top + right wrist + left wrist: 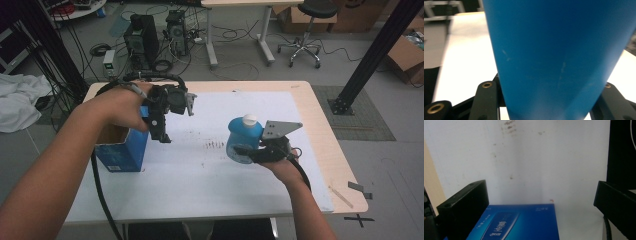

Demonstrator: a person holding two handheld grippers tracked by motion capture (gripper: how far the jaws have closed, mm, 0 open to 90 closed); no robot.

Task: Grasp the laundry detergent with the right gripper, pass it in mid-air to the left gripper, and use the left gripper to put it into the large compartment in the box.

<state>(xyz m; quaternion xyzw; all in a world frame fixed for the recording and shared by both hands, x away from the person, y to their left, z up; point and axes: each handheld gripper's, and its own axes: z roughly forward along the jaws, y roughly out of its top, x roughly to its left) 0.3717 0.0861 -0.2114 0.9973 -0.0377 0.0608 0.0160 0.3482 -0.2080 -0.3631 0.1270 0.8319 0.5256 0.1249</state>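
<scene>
so the right gripper (248, 151), at centre right of the high view, is clenched on a blue bottle (243, 139) with a white cap (249, 120); in the right gripper view the bottle's blue wall (559, 57) sits wedged between the black jaws. the bottle looks tilted, cap toward the top of the frame, and seems to be off the white mat (200, 170), though i cannot tell how high.

at left of the high view, the left gripper (159, 131) hangs over an open blue box (122, 147), just beside its right rim. in the left gripper view its jaws stand wide apart, released, with the printed side of the box (519, 222) below and nothing between them.

my guess is the bottle is headed for the box. risks from here: the round, smooth wall could slip or swivel in a two-point grip if the hand tips it further, and a drop would send it rolling across the mat. the box looks light, so a bottle catching its rim could shove or topple it unless the left gripper steadies it. the two grippers could also bump over the opening.
</scene>
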